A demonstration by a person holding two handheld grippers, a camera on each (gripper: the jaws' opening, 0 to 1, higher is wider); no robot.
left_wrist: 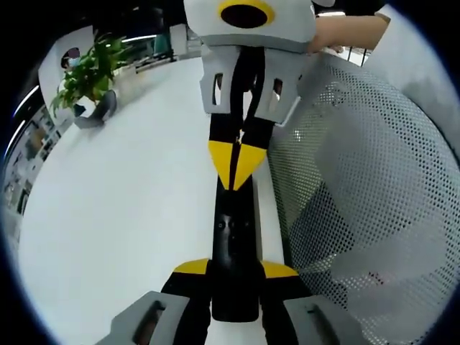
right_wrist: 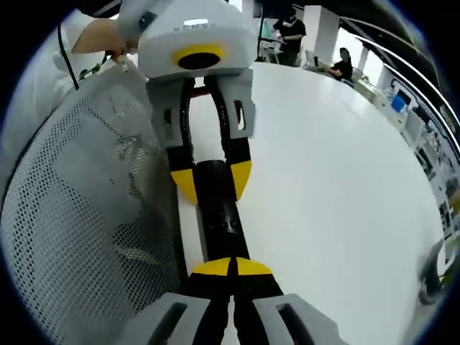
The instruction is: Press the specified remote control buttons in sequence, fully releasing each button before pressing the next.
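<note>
A black remote control [left_wrist: 234, 237] lies lengthwise over the white table [left_wrist: 129, 215], clamped at its near end between the yellow-tipped jaws of my left gripper [left_wrist: 235, 269]. My right gripper [left_wrist: 236, 162] comes in from the top of the left gripper view with its yellow tips closed together, and their point rests on the remote's button face. In the right gripper view, my right gripper [right_wrist: 231, 267] is shut with its tips on the remote [right_wrist: 221, 219]. Beyond it, my left gripper [right_wrist: 212, 180] grips the remote's far end.
A white perforated mesh surface [left_wrist: 366, 215] curves right beside the remote, also seen as the mesh [right_wrist: 79, 215]. A potted plant [left_wrist: 90, 72] stands at the table's far left. A person's hand [left_wrist: 345, 32] holds the right gripper. People sit in the background [right_wrist: 291, 29].
</note>
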